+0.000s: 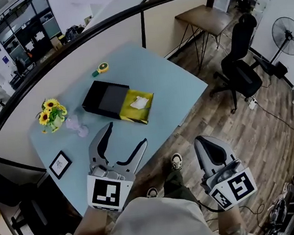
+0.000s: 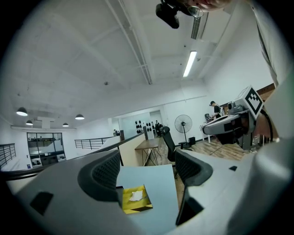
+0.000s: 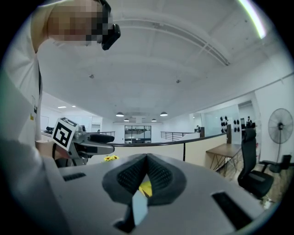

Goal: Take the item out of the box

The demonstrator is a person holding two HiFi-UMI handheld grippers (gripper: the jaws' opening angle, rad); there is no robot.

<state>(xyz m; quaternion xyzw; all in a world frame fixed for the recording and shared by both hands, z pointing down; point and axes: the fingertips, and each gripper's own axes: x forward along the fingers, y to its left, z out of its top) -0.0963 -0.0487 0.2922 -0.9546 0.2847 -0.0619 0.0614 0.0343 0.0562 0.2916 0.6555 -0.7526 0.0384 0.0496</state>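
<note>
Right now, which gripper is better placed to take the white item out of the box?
Left, probably. The left gripper hangs over the table with jaws apart, facing the box and its white item. The right gripper is shut and beyond the table's edge.

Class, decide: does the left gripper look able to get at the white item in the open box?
Probably yes: the left gripper is open, the white item lies uncovered in the box, and only bare table shows between them.
</note>
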